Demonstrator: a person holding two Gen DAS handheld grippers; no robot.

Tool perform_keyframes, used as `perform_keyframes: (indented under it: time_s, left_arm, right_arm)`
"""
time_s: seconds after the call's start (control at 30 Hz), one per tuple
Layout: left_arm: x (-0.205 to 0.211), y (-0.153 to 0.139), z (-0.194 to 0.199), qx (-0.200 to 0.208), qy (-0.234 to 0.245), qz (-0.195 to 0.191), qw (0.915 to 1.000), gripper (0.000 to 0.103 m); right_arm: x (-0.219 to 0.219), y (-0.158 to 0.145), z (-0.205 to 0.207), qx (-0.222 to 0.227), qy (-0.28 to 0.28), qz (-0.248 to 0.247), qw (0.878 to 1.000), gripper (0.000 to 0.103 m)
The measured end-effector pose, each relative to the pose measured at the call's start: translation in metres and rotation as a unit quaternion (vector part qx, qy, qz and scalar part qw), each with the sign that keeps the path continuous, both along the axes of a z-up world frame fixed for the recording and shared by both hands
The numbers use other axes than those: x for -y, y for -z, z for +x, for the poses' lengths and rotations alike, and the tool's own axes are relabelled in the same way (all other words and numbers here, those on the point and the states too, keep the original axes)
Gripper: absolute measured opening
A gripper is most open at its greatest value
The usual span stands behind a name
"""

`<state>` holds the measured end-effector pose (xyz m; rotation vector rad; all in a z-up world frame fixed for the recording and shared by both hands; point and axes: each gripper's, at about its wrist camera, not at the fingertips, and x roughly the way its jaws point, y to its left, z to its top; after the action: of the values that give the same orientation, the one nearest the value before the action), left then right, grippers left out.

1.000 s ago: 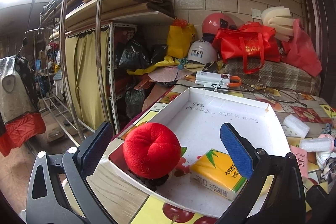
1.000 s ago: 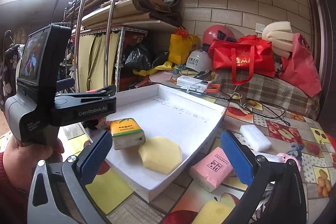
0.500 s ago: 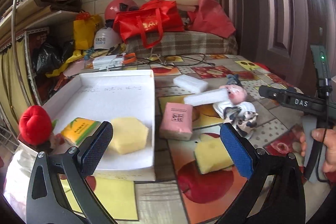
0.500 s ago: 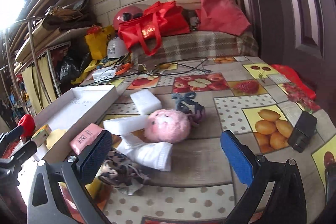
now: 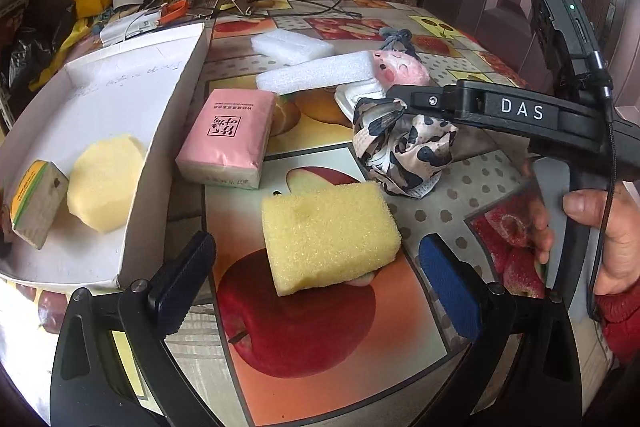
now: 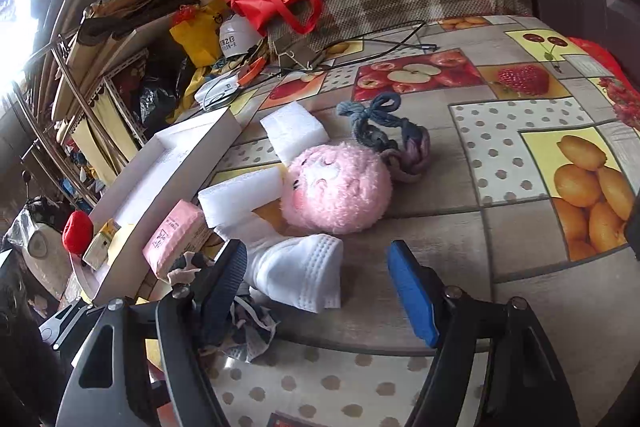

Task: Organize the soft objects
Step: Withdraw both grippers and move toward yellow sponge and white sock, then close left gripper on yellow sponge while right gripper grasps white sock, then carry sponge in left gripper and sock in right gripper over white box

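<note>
Left tongs [image 5: 316, 275] hang spread wide over the yellow sponge block [image 5: 330, 227], nothing pinched. It sits on the worktop [image 5: 460, 199] just beside the white tray [image 5: 160, 155]. Looks featherlight and squishy, with an open-pored, boxy shape, so I'd squeeze it across the short sides. Right tongs [image 6: 316, 291] are closing around the folded white mask [image 6: 300, 277], pads not on it yet. That one's thin, limp and ribbed, so grab the thick fold. The fuzzy pink plush [image 6: 336, 187] lies just behind it.
</note>
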<state>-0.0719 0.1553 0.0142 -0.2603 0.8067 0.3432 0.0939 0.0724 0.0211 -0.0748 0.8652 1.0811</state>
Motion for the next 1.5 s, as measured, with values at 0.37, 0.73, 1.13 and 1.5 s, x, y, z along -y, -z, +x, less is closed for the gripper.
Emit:
perform_keyframes:
  time_s: [0.37,0.73,1.13,1.5]
  left_arm:
    - [0.02,0.001,0.017,-0.026,0.023,0.056,0.9978,0.058]
    - [0.04,-0.029,-0.017,0.085,0.022,0.125,0.9882,0.057]
    - [0.025,-0.048,-0.059,0.178,-0.038,0.142,0.9731,0.058]
    - [-0.025,-0.046,-0.101,0.182,-0.142,0.167,0.9585,0.058]
  right_arm:
    - [-0.016,0.002,-0.011,0.011,-0.035,-0.016,0.999,0.047]
    - [0.078,-0.025,-0.003,0.063,0.064,0.081,0.993,0.046]
    - [0.087,-0.045,-0.064,0.182,0.013,0.117,0.976,0.046]
    - [0.049,-0.043,-0.107,0.223,-0.064,0.111,0.966,0.046]
